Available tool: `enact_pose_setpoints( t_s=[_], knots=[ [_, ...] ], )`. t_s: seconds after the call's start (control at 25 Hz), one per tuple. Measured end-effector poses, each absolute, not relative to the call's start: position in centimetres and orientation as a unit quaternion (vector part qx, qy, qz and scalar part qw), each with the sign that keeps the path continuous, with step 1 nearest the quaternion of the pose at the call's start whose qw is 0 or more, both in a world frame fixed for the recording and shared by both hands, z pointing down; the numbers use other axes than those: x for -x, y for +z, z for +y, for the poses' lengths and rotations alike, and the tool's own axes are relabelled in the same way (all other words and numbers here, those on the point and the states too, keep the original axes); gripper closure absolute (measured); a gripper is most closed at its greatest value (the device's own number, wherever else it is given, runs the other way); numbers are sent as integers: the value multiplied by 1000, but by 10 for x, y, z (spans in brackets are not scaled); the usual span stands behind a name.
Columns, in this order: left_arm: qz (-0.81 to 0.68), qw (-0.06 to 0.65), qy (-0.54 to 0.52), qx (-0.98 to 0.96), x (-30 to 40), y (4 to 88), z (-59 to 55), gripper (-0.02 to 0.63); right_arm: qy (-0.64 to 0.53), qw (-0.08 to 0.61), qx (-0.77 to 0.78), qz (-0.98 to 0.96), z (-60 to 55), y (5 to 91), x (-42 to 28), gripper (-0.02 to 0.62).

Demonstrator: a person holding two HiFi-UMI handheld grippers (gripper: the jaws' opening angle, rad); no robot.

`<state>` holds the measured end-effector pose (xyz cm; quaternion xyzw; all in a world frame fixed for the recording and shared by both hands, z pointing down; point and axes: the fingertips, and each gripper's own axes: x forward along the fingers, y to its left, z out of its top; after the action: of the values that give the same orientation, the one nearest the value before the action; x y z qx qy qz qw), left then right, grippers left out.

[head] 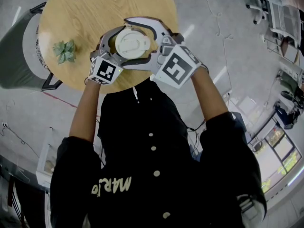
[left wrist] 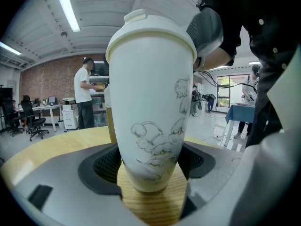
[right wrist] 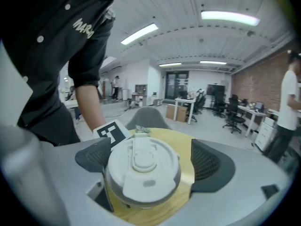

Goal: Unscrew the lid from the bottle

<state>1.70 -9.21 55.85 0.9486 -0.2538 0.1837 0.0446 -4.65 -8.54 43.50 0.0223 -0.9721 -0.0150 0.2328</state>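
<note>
Steadying the bottle (left wrist: 150, 93) on the worktop (head: 85, 13), the left tongs (left wrist: 150, 165) are clamping its lower body. The right tongs (right wrist: 153, 161) are hanging open around the lid (right wrist: 141, 171), one pad clear of it. Next they likely need closing, then twisting.

Black button-front shirt (head: 152, 194), pale buttons (head: 153, 148), cream chest lettering (head: 111, 185), elbow-length sleeves (head: 71, 160). Left claw (left wrist: 150, 168), right claw (right wrist: 146, 166): grey shells, black textured pads (right wrist: 211, 161).

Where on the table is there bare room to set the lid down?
Bare wood spans the table's far half, beyond the bottle and right of the small plant. The near edge is crowded: the left gripper and right gripper flank the bottle.
</note>
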Motion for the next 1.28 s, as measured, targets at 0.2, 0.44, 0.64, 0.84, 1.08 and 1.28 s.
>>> enact_pose_setpoints(
  t_s=[0.2,0.44,0.64,0.84,1.08,1.28],
  knots=[
    [-254,45,183,-949,-17,558,-91,244,71,234,-194,-950,-93,430,33,74],
    [-255,47,184,-948,-18,558,-92,244,113,263,-381,-879,-105,449,28,74],
    [-256,47,184,-948,-18,558,-93,244,106,270,-411,-864,-109,456,29,117],
    [-256,46,184,-948,-18,557,-92,244,80,246,-341,-904,-106,451,35,120],
    [-254,47,182,-949,-17,558,-92,244,12,256,-98,-962,-86,451,42,118],
    [-253,46,186,-948,-18,559,-92,244,-18,234,60,-970,-74,449,41,118]
  ],
)
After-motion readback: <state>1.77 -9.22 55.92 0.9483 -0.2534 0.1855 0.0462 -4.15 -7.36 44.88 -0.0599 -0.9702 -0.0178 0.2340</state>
